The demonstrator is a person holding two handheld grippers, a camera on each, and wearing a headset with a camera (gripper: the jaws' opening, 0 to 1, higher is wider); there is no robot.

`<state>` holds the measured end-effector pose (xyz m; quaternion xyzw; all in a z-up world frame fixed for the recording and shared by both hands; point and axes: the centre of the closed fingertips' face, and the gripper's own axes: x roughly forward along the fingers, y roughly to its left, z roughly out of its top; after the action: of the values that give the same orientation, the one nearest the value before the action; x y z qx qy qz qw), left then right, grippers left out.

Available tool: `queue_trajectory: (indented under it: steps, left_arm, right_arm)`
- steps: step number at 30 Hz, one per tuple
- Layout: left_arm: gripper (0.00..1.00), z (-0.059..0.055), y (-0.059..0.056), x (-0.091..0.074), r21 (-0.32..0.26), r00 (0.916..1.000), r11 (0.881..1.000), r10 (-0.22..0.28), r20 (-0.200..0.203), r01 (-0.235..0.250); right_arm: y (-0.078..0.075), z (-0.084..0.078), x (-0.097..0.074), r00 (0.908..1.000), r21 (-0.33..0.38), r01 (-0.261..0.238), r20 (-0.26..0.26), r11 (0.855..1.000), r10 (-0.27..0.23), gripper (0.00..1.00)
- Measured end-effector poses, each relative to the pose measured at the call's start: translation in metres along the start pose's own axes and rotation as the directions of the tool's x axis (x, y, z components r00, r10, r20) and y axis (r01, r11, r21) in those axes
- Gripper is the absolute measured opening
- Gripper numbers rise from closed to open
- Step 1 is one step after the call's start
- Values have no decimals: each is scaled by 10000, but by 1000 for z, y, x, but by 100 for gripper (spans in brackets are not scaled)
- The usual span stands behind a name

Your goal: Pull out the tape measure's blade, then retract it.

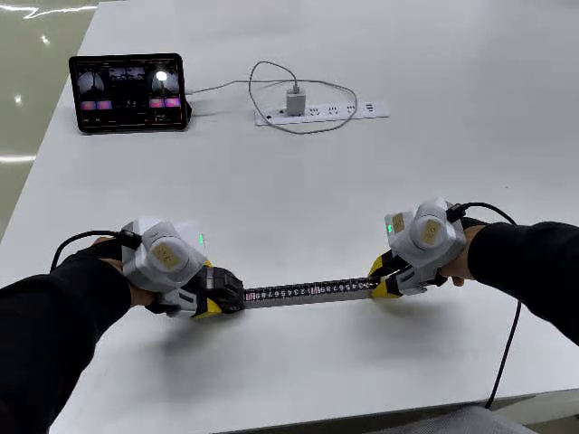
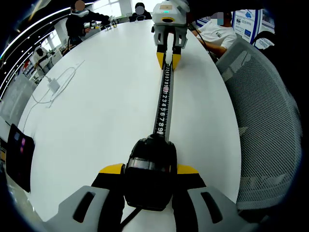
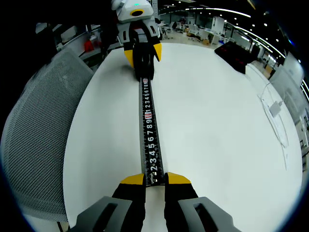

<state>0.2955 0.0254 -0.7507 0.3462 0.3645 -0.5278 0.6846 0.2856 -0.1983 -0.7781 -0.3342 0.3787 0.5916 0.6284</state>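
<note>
On the white workbench (image 1: pixel 298 181), head view: left gripper (image 1: pixel 213 297) clamps the black tape measure case (image 1: pixel 224 287), right gripper (image 1: pixel 380 282) pinches the tip of the blade (image 1: pixel 308 291), which lies flat between them (tablet (image 1: pixel 128 92) and power strip (image 1: pixel 321 111) well behind). Left gripper view: case squeezed between the jaws, blade running straight to the other gripper. Right gripper view: jaws pressed onto the blade end, by the lowest numbers.

Tape blade (image 3: pixel 148 140): white digits 2 to 9, a red mark, then 1 to 8.
Posters (image 2: pixel 248 21): too small to read.
</note>
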Motion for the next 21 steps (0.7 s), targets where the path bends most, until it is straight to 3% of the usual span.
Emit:
queue_trajectory:
  steps: [21]
  left_arm:
    - [32,0,0,0,-7,10000,10000,4,5,-4]
  right_arm:
    - [-1,-13,-8,9999,168,91,-75,9998,-89,10]
